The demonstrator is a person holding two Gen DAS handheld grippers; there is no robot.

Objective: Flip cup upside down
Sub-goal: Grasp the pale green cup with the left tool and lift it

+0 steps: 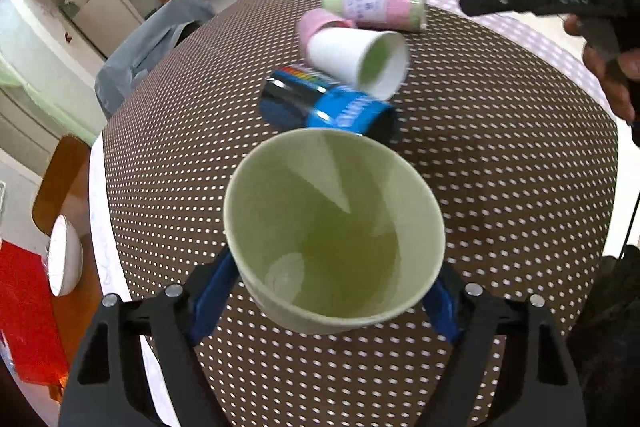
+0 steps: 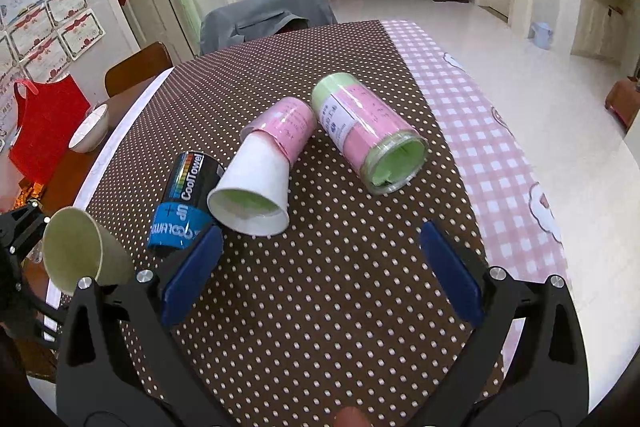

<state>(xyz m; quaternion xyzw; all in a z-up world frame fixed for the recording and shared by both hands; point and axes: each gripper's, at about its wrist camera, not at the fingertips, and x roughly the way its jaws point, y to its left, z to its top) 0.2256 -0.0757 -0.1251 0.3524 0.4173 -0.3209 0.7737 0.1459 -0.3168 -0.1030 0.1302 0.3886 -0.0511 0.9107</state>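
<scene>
Two tools over the dotted worktop [image 2: 360, 307]: left tool [image 1: 334, 291] grips the green cup [image 1: 334, 227], mouth toward its camera; right tool [image 2: 320, 267] gapes wide, holding nothing.

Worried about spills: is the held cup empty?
Empty. The green cup in the left claw shows a bare, dry bottom in the left wrist view.

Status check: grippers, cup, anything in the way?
Left gripper shut on green cup, cup tilted, mouth toward camera, off the table. Right gripper open, empty. White cup, blue can, pink canister lying ahead.
</scene>
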